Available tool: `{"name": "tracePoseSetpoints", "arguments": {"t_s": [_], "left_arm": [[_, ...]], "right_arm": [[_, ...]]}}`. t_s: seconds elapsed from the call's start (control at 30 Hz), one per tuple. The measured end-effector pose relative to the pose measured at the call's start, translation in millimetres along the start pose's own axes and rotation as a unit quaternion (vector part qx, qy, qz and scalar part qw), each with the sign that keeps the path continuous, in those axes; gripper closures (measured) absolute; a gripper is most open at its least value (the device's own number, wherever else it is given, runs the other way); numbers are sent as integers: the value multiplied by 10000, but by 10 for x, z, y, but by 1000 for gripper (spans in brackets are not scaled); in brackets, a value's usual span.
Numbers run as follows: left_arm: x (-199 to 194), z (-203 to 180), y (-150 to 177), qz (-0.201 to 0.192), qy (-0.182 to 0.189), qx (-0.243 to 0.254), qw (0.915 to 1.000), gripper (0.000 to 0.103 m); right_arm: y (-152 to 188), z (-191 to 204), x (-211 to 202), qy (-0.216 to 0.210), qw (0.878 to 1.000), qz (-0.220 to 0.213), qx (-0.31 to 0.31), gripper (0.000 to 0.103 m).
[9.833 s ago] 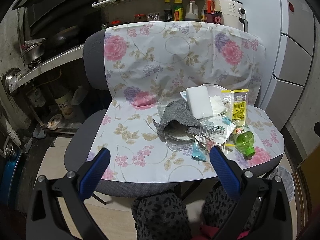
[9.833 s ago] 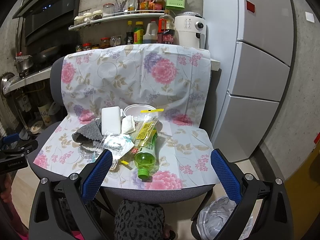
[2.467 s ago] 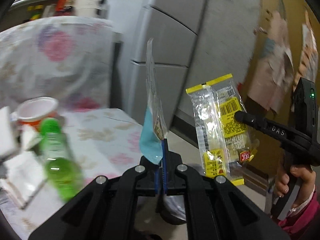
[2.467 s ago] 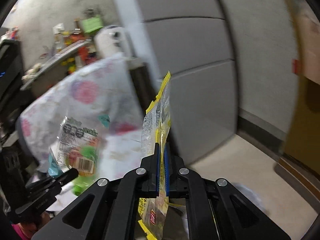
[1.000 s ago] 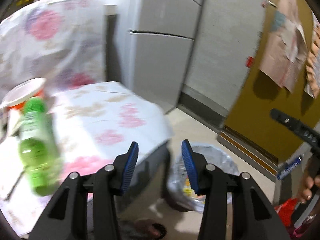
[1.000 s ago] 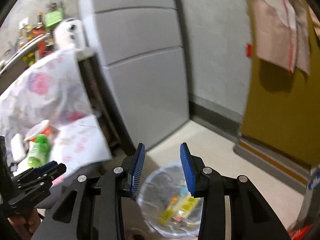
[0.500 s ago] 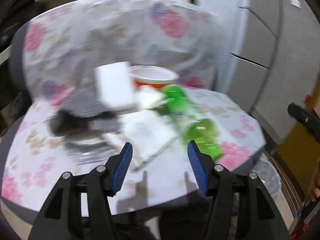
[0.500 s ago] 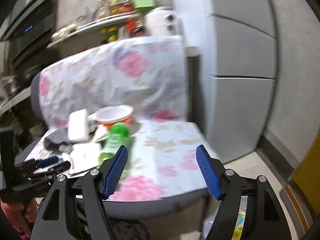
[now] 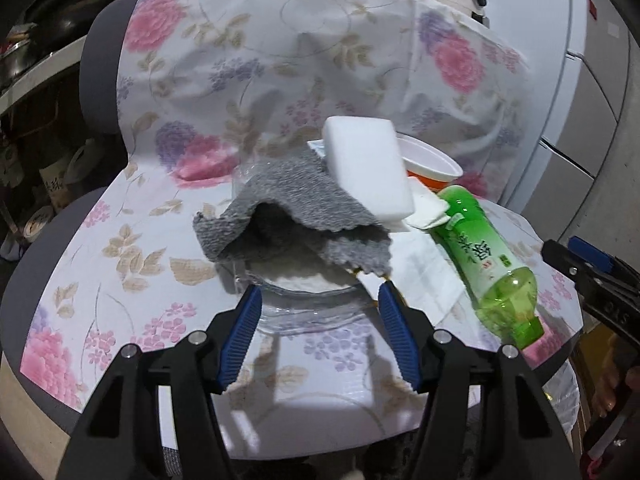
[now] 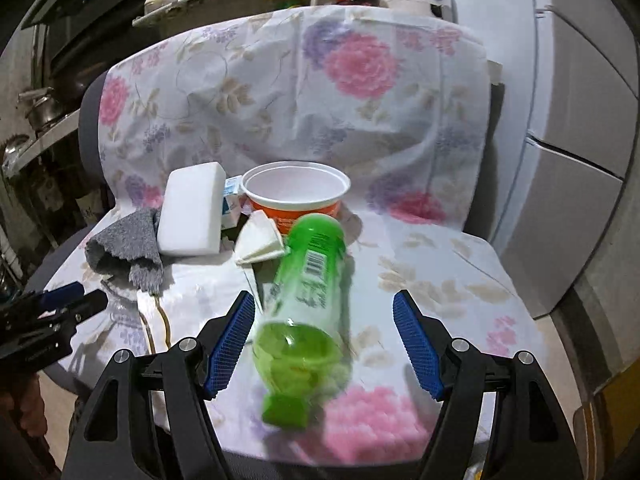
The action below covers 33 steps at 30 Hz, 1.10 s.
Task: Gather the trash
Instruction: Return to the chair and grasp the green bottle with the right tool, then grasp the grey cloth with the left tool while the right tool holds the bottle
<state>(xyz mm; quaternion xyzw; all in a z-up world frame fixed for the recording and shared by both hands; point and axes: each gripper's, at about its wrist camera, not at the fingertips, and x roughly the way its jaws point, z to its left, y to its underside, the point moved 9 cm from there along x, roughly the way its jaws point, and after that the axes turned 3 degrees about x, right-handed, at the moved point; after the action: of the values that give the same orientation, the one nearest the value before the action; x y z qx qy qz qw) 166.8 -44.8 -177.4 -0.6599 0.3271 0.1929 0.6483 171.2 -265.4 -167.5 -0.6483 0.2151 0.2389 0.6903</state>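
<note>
The green bottle [image 10: 306, 312] lies on its side between the wide-open, empty right tongs [image 10: 324, 344], cap toward them, base pointing away at the orange cup [image 10: 295, 196]. The left tongs [image 9: 320, 334], also spread and empty, frame a clear plastic tray [image 9: 304, 308] under the grey cloth [image 9: 296, 212]. Floral-covered chair seat [image 10: 440, 280]; bare cloth lies right of the bottle.

Dim indoor light, strong fisheye bending with black corners. Bottle [image 10: 304, 320] between the right fingers motion-blurred. Finger shadows fall on the cloth [image 9: 316, 364] between the left fingers.
</note>
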Motion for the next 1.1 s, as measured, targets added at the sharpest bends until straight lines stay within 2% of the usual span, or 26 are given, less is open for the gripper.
{"name": "tracePoseSetpoints", "arguments": {"t_s": [0.13, 0.27, 0.43, 0.5, 0.53, 0.63, 0.83, 0.97, 1.1], "left_arm": [[36, 51, -23, -18, 1, -43, 10000, 44], [60, 101, -48, -40, -1, -63, 10000, 44], [63, 195, -45, -49, -24, -168, 9998, 44], [56, 233, -35, -40, -36, -219, 9997, 44], [51, 248, -30, -36, -42, -241, 9997, 44], [23, 280, -28, -38, -70, -272, 9996, 44], [-63, 293, -118, -159, -5, -354, 9992, 42], [-74, 274, -307, -317, 116, -421, 9985, 32], [77, 256, -542, -355, 158, -393, 9985, 31]], "right_arm": [[-28, 119, 332, 46, 9993, 336, -155, 36], [-29, 169, 680, 345, 9958, 771, -351, 33], [50, 107, 947, 545, 9904, 1255, -192, 30], [85, 95, 967, 569, 9888, 1369, -145, 35], [90, 91, 956, 556, 9891, 1359, -105, 44], [97, 37, 872, 643, 9898, 1268, -5, 46], [45, -189, 434, 637, 9949, 731, 278, 47], [-24, -275, 90, 529, 9973, 344, 370, 47], [-42, -274, -115, 496, 9982, 157, 303, 46]]}}
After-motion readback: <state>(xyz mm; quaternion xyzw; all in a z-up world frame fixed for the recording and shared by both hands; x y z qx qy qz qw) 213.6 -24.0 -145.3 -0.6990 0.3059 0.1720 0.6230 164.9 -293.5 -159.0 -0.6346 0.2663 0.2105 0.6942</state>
